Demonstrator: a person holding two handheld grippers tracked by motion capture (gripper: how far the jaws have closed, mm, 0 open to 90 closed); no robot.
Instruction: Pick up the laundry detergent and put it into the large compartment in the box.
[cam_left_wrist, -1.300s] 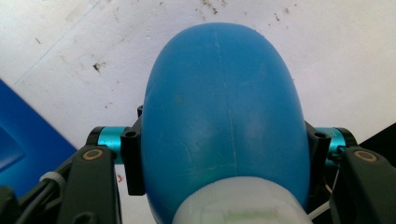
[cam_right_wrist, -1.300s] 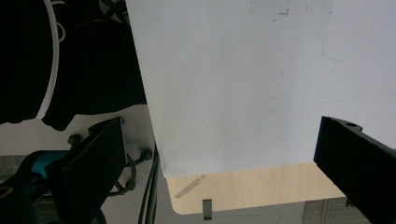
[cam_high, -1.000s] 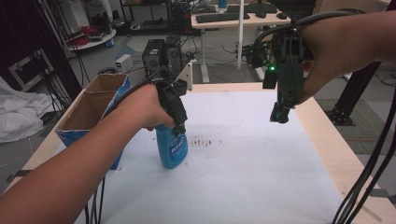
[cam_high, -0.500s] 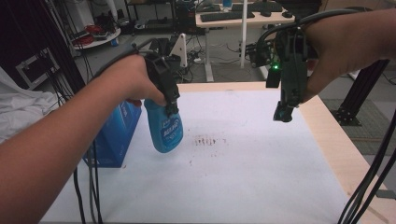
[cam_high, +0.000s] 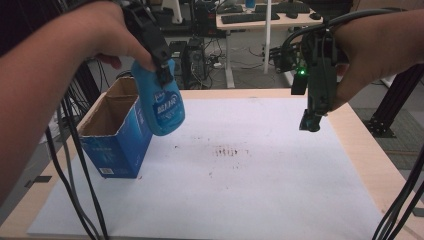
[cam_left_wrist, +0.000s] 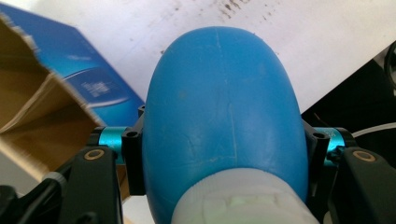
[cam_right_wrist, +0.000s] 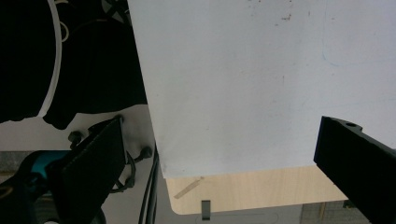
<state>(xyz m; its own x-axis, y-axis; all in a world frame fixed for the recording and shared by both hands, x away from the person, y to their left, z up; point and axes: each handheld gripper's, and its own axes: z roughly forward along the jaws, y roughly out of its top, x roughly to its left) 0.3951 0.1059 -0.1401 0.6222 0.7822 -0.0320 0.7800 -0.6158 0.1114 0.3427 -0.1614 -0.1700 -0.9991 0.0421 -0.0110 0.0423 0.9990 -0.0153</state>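
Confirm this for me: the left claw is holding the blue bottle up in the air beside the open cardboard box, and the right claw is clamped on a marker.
One part is wrong. The right claw holds nothing: the right gripper view shows its jaws standing apart over bare white paper. The rest stands: in the high view the left claw holds the blue bottle in the air beside the open cardboard box.

Dim room, soft light from overhead; the white sheet (cam_high: 260, 170) on the counter glows palest. The forearm at nine o'clock is blurred; edges bend slightly.
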